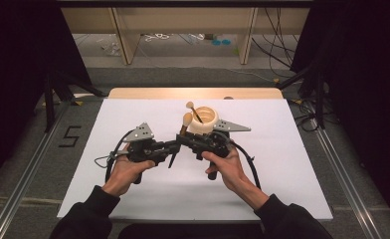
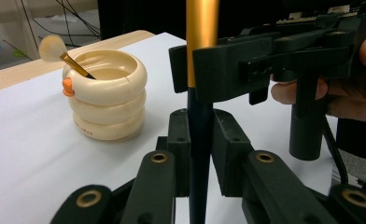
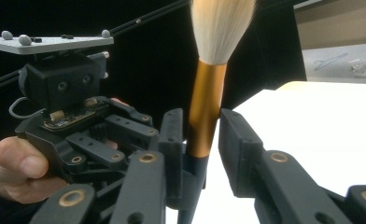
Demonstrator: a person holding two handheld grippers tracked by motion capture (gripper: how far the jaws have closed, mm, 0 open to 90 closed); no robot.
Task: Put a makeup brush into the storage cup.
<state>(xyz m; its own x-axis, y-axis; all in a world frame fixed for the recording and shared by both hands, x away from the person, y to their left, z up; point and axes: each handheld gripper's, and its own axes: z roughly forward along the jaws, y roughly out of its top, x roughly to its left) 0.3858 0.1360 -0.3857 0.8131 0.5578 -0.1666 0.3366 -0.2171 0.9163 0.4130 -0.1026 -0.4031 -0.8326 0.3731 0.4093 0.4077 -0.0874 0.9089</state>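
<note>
We hold a brush (image 2: 201, 93) upright between both grippers, over the middle of the white table (image 1: 292, 164). Left gripper (image 2: 200, 140) is clamped tight on the dark lower handle. Right gripper (image 3: 200, 140) sits higher, around the gold collar: one jaw touches it, the other shows a thin gap, so not gripping. The two tools meet jaw to jaw with almost no room between them. Bristles (image 3: 221, 28) point up, clear of everything. A cream ringed pot (image 1: 203, 121) stands just behind the right gripper, holding a second brush (image 2: 62, 53) that leans on its rim. Near, left and right table edges are well apart from the hands; wide bare surface all round.
</note>
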